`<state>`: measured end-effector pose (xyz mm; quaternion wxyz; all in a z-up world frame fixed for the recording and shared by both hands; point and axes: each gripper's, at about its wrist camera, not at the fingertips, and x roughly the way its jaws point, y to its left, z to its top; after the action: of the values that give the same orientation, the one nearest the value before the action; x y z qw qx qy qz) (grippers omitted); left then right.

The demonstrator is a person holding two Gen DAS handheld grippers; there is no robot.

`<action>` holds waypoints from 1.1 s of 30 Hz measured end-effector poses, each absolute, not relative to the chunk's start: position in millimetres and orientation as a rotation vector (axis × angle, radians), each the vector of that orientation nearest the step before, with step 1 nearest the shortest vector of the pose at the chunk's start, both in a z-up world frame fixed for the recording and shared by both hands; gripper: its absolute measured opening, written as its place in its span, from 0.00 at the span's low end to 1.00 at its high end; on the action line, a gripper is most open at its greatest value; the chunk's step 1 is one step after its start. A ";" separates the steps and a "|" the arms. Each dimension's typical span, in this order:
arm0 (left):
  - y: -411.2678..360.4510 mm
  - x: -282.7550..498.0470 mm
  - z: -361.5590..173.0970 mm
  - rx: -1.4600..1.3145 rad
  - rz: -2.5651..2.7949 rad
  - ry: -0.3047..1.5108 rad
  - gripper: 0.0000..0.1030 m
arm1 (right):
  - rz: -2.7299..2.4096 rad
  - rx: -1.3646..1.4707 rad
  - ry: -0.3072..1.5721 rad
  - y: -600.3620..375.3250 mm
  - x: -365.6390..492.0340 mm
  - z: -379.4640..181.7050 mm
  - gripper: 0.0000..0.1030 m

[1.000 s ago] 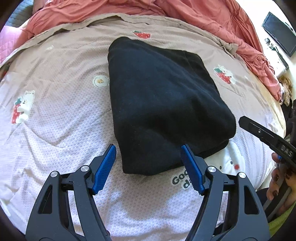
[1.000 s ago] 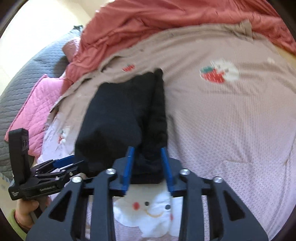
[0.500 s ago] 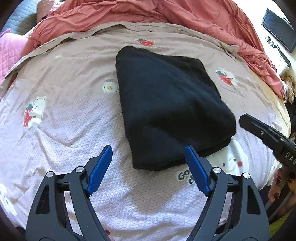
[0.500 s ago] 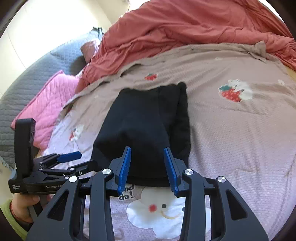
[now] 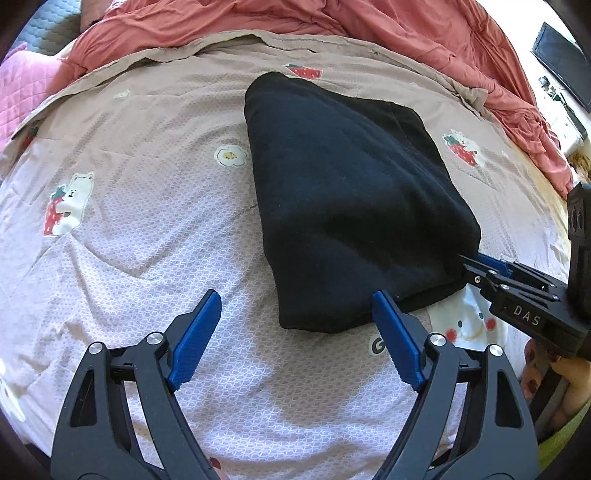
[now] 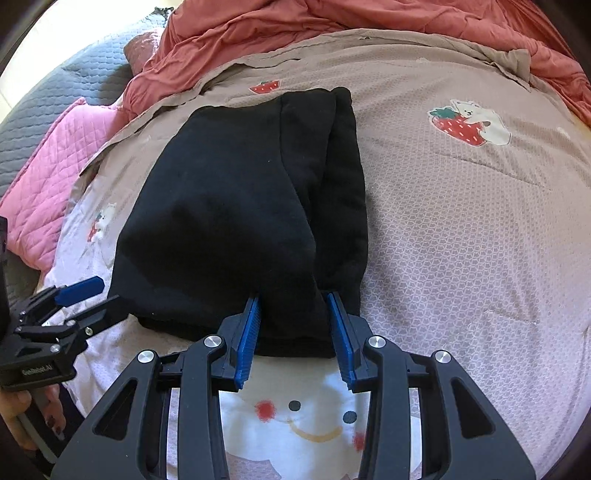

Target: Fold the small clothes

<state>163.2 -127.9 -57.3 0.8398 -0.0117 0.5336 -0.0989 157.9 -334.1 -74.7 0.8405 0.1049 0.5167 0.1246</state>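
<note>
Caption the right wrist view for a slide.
Right claw straddles the near edge of a folded black garment on a printed bedspread.

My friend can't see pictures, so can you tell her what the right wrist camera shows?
The right tongs pinch the near edge of a folded black garment lying on a pinkish bedspread with strawberry and bear prints. The left tongs, held in a hand, hang open at the garment's left corner. A rumpled red blanket lies behind.
</note>
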 end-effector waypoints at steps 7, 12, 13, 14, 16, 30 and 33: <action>-120.0 164.3 -47.9 -0.053 -0.202 1.108 0.77 | 0.301 0.351 1.044 -347.7 151.0 -60.9 0.45; -117.2 166.8 -45.1 -0.069 -0.189 1.101 0.82 | 0.298 0.392 1.004 -354.9 150.4 -53.1 0.47; -117.5 166.6 -44.6 -0.069 -0.189 1.099 0.83 | 0.299 0.387 0.985 -355.0 149.4 -49.3 0.52; -117.3 166.3 -44.0 -0.070 -0.189 1.098 0.83 | 0.299 0.385 0.973 -355.3 148.8 -46.5 0.55; -116.7 166.4 -42.8 -0.073 -0.188 1.097 0.85 | 0.291 0.368 0.942 -355.2 146.8 -40.0 0.63; -112.2 165.8 -28.5 -0.069 -0.159 1.073 0.91 | 0.224 0.337 0.776 -364.4 140.4 -16.0 0.94; -109.5 164.1 -24.5 -0.069 -0.141 1.067 0.91 | 0.206 0.310 0.732 -364.1 136.2 -9.6 0.95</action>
<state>164.1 -109.5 -24.5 0.8582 -0.0328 0.5079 -0.0670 136.2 -364.1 -9.6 0.9169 0.1505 0.3558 0.1003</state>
